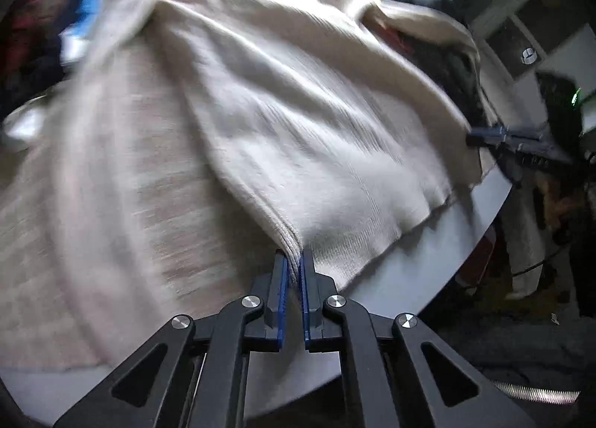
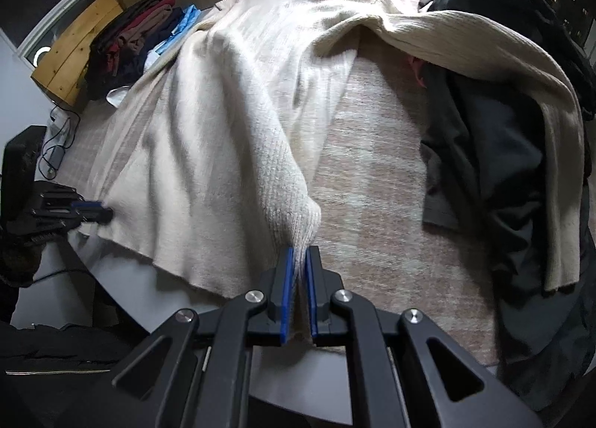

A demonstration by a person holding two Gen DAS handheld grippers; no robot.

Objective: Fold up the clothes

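Your left gripper (image 1: 294, 260) is clamped on a bunched ribbed edge of the cream sweater (image 1: 283, 100), the knit pinched between the two blue pads (image 1: 283, 279). Your right gripper (image 2: 299, 260) is likewise clamped on a gathered corner of the same sweater, at its hem.

The sweater lies spread over a pale checked cloth (image 2: 372, 204) covering the grey table (image 2: 123, 294). Its hem hangs near the table's front edge, lifted into a ridge at each pinch point.

Left wrist view: heavy motion blur, so detail is poor. It does show the right gripper from the side at the sweater's far hem corner, and the table's curved edge (image 1: 465, 230) with dark floor clutter beyond it. Neither appears in the other view.

Right wrist view: sharp. It shows the left gripper at far left, at the sweater's other hem corner. Only here do you see one sleeve (image 2: 503, 66) draped rightward over a heap of dark clothes (image 2: 484, 167), with the cuff hanging down the heap's near side. Only here, clearly: a stack of folded clothes (image 2: 138, 33) in maroon, brown, navy and light blue at the far left, just beside a wooden box (image 2: 70, 51). The left view shows that stack only as red and blue smears.
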